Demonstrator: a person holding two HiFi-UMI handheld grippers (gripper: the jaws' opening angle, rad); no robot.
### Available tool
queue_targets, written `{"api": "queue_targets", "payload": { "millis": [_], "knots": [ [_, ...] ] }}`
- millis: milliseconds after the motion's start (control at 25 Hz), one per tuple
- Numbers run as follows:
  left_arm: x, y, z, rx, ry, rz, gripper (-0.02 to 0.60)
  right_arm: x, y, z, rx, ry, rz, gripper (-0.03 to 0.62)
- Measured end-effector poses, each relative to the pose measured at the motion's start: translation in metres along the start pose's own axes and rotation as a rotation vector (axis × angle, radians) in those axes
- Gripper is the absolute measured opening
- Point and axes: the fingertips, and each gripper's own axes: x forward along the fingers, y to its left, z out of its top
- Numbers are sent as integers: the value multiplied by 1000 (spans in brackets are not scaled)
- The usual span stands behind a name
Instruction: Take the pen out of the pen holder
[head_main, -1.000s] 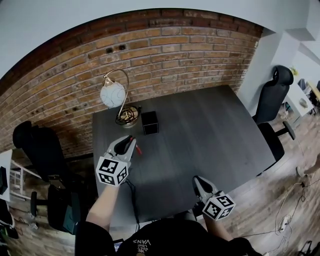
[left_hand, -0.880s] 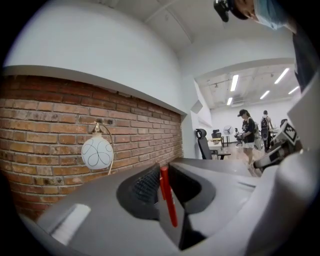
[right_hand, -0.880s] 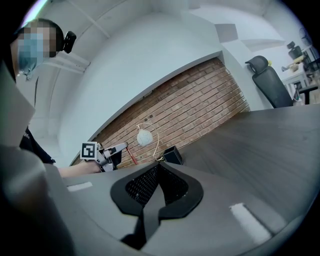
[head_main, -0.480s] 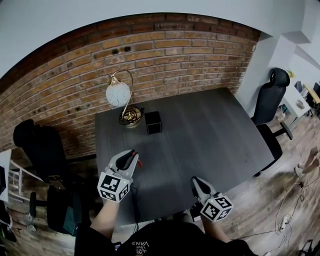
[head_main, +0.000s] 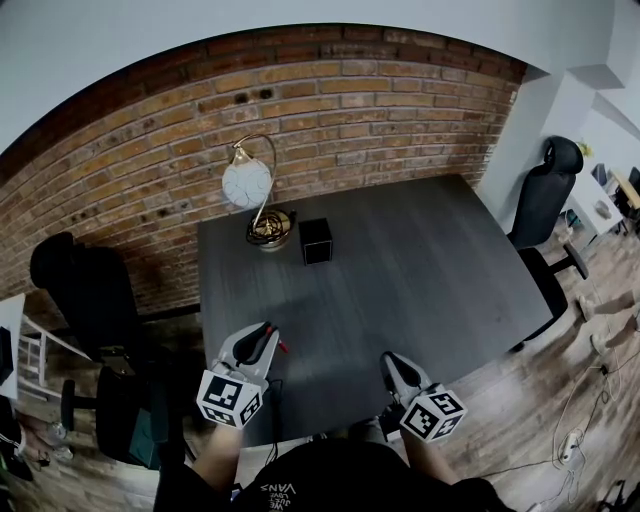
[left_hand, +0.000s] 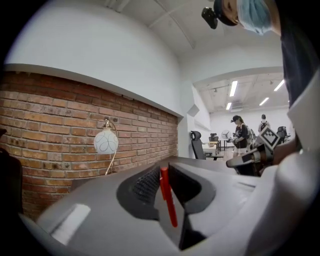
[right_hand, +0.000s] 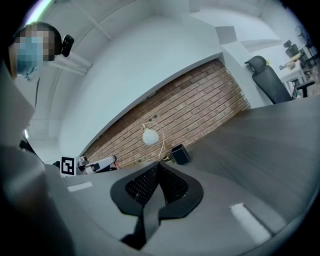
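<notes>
My left gripper (head_main: 266, 338) hangs over the front left edge of the dark table (head_main: 430, 260), shut on a red pen (head_main: 283, 347). In the left gripper view the red pen (left_hand: 167, 196) stands pinched between the two jaws of the left gripper (left_hand: 164, 172), its upper end sticking up past them. The pen holder (head_main: 316, 240), a small black cube-shaped cup, sits far ahead at the back left of the table; its inside is not visible. My right gripper (head_main: 389, 364) is at the table's front edge, shut with nothing in it. The right gripper (right_hand: 158, 167) points toward the pen holder (right_hand: 180, 154).
A globe lamp (head_main: 247, 185) on a brass base stands just left of the pen holder, against the brick wall (head_main: 380, 110). Black office chairs stand at the right (head_main: 545, 195) and the left (head_main: 85, 290). A dark cable (head_main: 272, 395) hangs off the table front.
The left gripper, still shut on the red pen, has drawn back from the pen holder toward the table's front edge. The right gripper has shifted only slightly.
</notes>
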Motion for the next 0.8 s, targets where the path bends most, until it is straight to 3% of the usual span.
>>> {"api": "queue_targets", "payload": {
  "millis": [800],
  "knots": [
    [-44, -10, -39, -89, 45, 46, 110, 15, 28, -40, 16, 80, 62, 2]
  ]
}}
